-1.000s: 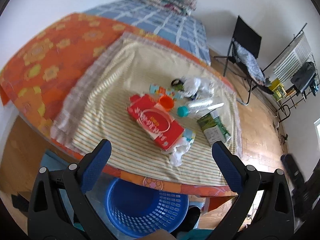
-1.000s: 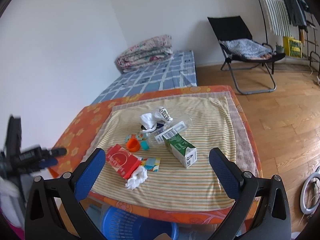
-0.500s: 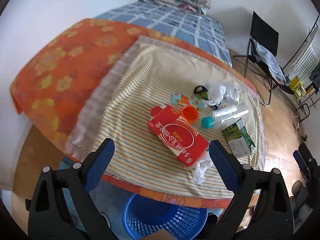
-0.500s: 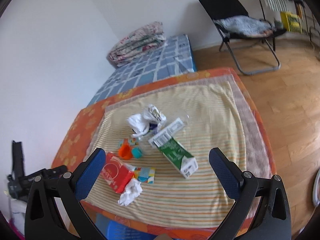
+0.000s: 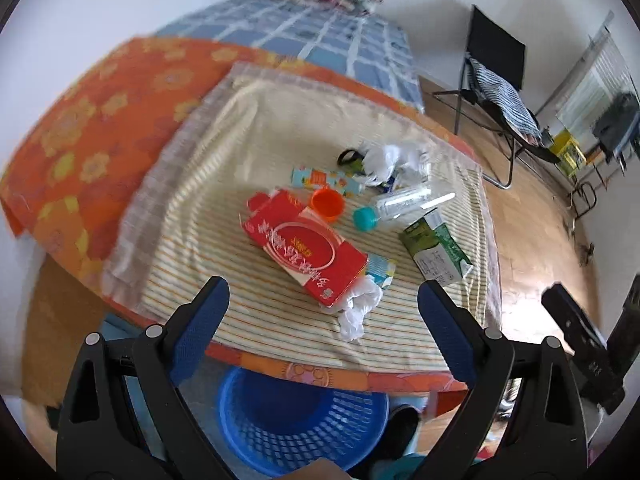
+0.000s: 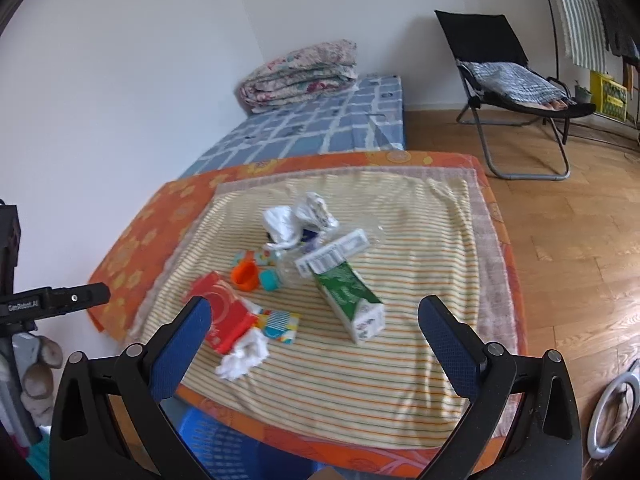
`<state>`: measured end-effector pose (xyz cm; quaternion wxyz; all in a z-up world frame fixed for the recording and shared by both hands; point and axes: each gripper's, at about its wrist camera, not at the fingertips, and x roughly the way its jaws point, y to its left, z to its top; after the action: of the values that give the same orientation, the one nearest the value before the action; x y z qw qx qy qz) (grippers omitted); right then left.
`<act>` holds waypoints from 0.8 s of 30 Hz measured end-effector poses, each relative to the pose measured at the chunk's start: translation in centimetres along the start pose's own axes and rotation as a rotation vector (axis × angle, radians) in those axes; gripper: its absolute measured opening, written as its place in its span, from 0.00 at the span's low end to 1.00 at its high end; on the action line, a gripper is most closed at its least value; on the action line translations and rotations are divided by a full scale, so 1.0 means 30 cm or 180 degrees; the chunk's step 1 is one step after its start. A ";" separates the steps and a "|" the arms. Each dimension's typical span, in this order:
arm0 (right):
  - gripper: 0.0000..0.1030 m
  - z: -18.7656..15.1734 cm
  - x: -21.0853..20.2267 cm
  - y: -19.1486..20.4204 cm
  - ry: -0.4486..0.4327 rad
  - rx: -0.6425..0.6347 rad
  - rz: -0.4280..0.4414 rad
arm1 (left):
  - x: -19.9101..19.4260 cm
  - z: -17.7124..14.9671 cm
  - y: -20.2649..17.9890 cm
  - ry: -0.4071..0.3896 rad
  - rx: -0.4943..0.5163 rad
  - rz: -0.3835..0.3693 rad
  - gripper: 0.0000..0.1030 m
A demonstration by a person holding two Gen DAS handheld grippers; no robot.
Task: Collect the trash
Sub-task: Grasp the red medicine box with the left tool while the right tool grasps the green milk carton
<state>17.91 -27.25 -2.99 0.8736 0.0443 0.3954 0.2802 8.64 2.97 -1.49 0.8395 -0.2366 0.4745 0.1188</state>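
Observation:
Trash lies on a striped cloth [image 5: 256, 152] over a low table: a red carton [image 5: 306, 248], an orange cup [image 5: 327, 203], a clear bottle with a teal cap [image 5: 400, 202], a green carton [image 5: 436, 250], crumpled white tissue [image 5: 358, 308] and white wrappers [image 5: 394, 160]. A blue basket [image 5: 300, 416] stands on the floor under the table's near edge. My left gripper [image 5: 323, 300] hangs open above that edge, nothing between its fingers. My right gripper [image 6: 314, 322] is also open and empty, short of the green carton [image 6: 348, 294] and the red carton [image 6: 224, 316].
An orange flowered sheet [image 5: 92, 128] covers the table's left side, with a blue checked mattress [image 6: 320, 124] and a folded quilt [image 6: 300, 74] behind. A black folding chair [image 6: 508, 80] stands on the wooden floor to the right. A drying rack [image 5: 596, 92] is beyond.
Both views have shifted over the table. In the left wrist view the trash sits larger and closer than a second ago. In the right wrist view the gripper has sunk slightly towards the cartons.

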 end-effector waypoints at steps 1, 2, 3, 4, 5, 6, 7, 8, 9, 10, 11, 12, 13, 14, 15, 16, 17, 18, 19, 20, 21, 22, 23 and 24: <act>1.00 0.000 0.013 -0.008 0.0039 -0.0002 -0.0005 | 0.036 0.003 0.014 0.0062 -0.0070 0.0004 0.94; 1.00 -0.001 0.035 -0.019 0.0098 -0.0024 -0.0008 | 0.068 0.002 0.025 0.0126 -0.0118 0.0007 0.94; 1.00 0.001 0.052 -0.026 0.0138 -0.0055 -0.0014 | 0.104 0.003 0.035 0.0199 -0.0163 0.0016 0.94; 1.00 0.002 0.064 -0.034 0.0157 -0.0077 -0.0023 | 0.142 0.008 0.043 0.0273 -0.0214 0.0026 0.94; 1.00 0.008 0.078 -0.041 0.0171 -0.0088 -0.0026 | 0.181 0.015 0.054 0.0334 -0.0292 0.0018 0.94; 1.00 0.013 0.091 -0.045 0.0188 -0.0081 -0.0015 | 0.209 0.018 0.064 0.0358 -0.0365 -0.0007 0.94; 1.00 0.018 0.106 -0.048 0.0211 -0.0066 0.0017 | 0.236 0.024 0.070 0.0374 -0.0435 -0.0037 0.94; 1.00 0.027 0.129 -0.051 0.0244 -0.0056 0.0053 | 0.269 0.034 0.070 0.0396 -0.0487 -0.0065 0.94; 1.00 0.030 0.144 -0.051 0.0267 -0.0061 0.0052 | 0.304 0.041 0.067 0.0428 -0.0528 -0.0065 0.94; 1.00 0.036 0.167 -0.050 0.0297 -0.0089 0.0024 | 0.333 0.044 0.064 0.0455 -0.0571 -0.0055 0.94; 1.00 0.035 0.180 -0.049 0.0314 -0.0108 0.0006 | 0.364 0.045 0.063 0.0491 -0.0630 -0.0051 0.94; 1.00 0.040 0.201 -0.049 0.0346 -0.0132 -0.0020 | 0.392 0.048 0.063 0.0528 -0.0685 -0.0049 0.94; 1.00 0.040 0.213 -0.052 0.0363 -0.0146 -0.0032 | 0.423 0.050 0.062 0.0570 -0.0737 -0.0041 0.94; 1.00 0.043 0.228 -0.052 0.0388 -0.0174 -0.0052 | 0.455 0.053 0.061 0.0620 -0.0785 -0.0027 0.94; 1.00 0.045 0.239 -0.055 0.0402 -0.0192 -0.0062 | 0.478 0.057 0.059 0.0660 -0.0814 -0.0010 0.94; 1.00 0.046 0.245 -0.060 0.0412 -0.0191 -0.0061 | 0.507 0.063 0.052 0.0705 -0.0834 0.0022 0.94; 1.00 0.048 0.251 -0.064 0.0421 -0.0182 -0.0052 | 0.527 0.068 0.047 0.0727 -0.0832 0.0054 0.94; 1.00 0.050 0.256 -0.068 0.0426 -0.0171 -0.0046 | 0.539 0.072 0.045 0.0728 -0.0824 0.0081 0.94; 1.00 0.053 0.261 -0.073 0.0425 -0.0158 -0.0054 | 0.549 0.078 0.039 0.0706 -0.0806 0.0122 0.94; 1.00 0.060 0.267 -0.080 0.0427 -0.0140 -0.0062 | 0.556 0.084 0.026 0.0658 -0.0770 0.0192 0.94; 1.00 0.062 0.272 -0.085 0.0430 -0.0123 -0.0063 | 0.562 0.092 0.018 0.0619 -0.0736 0.0238 0.94; 1.00 0.064 0.276 -0.090 0.0433 -0.0106 -0.0067 | 0.567 0.094 0.010 0.0589 -0.0699 0.0278 0.94; 1.00 0.065 0.282 -0.095 0.0440 -0.0076 -0.0076 | 0.576 0.099 -0.003 0.0558 -0.0611 0.0371 0.94; 1.00 0.064 0.287 -0.098 0.0451 -0.0053 -0.0079 | 0.589 0.104 -0.009 0.0553 -0.0557 0.0430 0.94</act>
<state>25.18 -24.92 -8.29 0.8472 0.0122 0.4544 0.2751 20.26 3.89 -15.12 0.7615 -0.2858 0.5481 0.1951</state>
